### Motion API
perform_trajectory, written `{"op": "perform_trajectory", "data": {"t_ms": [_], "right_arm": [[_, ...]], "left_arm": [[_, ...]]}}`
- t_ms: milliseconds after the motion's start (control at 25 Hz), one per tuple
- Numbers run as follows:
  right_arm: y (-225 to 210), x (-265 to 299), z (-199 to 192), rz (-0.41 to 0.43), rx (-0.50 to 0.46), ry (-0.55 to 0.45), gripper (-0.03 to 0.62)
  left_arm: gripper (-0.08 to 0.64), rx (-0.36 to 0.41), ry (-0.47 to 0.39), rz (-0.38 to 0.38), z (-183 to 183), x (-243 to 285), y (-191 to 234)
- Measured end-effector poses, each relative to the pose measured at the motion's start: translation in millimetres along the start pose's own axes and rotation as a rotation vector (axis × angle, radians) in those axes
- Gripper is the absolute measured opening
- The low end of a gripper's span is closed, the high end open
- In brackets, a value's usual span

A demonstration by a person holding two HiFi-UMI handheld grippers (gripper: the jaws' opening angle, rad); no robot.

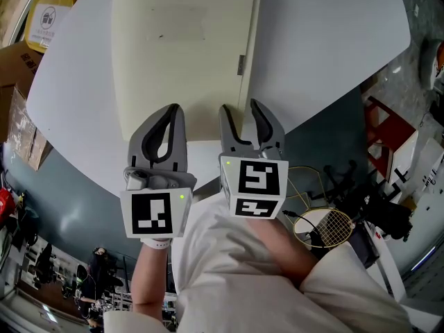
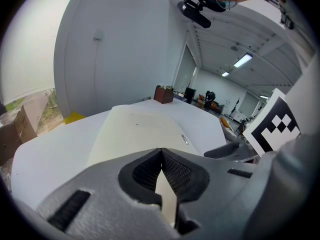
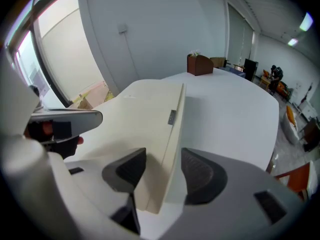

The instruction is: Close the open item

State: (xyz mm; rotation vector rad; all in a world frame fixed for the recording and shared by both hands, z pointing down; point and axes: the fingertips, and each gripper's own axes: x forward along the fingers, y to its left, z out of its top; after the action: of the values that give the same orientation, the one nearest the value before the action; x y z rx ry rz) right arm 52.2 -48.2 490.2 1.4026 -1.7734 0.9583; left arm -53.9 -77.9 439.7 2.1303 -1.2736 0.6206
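Observation:
A flat cream case (image 1: 180, 47) lies on the white table (image 1: 333, 40) with its lid down and a small metal latch (image 1: 241, 64) on its right edge. My left gripper (image 1: 172, 109) is at the case's near edge, its jaws shut tip to tip with nothing between them. In the left gripper view the case (image 2: 135, 129) lies just beyond the left gripper (image 2: 160, 153). My right gripper (image 1: 241, 109) stands open at the near right corner. In the right gripper view the case's edge (image 3: 167, 154) runs between the right gripper's (image 3: 162, 170) jaws, and neither pad presses on it.
A brown box (image 3: 199, 64) stands far back on the table. The table's near edge runs just under the grippers. On the floor are a yellow object (image 1: 52, 12) and cardboard boxes (image 1: 14, 61) at left, a racket (image 1: 329, 227) and a red frame (image 1: 381, 127) at right.

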Motion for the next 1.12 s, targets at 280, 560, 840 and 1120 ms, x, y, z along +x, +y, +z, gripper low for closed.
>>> {"op": "perform_trajectory", "data": {"t_ms": [280,560,840,1120], "right_arm": [[-9.0,3.1,0.1,-0.007,-0.041,-0.001,0.239],[-10.2,8.3,-1.5,0.036,0.015,0.019,0.239],[-12.0,10.7,-2.7,0.069,0.038,0.026,0.239],[-12.2,11.9,-3.2,0.073,0.049,0.031,0.239]], "left_arm": [[0.023,0.0,0.009,0.0,-6.3,2.9,7.6],[0.024,0.021,0.063,0.002,-22.3,11.4,15.9],[0.023,0.058,0.161,0.024,-45.1,25.6,21.0],[0.023,0.073,0.2,0.038,-48.9,30.0,21.4]]}}
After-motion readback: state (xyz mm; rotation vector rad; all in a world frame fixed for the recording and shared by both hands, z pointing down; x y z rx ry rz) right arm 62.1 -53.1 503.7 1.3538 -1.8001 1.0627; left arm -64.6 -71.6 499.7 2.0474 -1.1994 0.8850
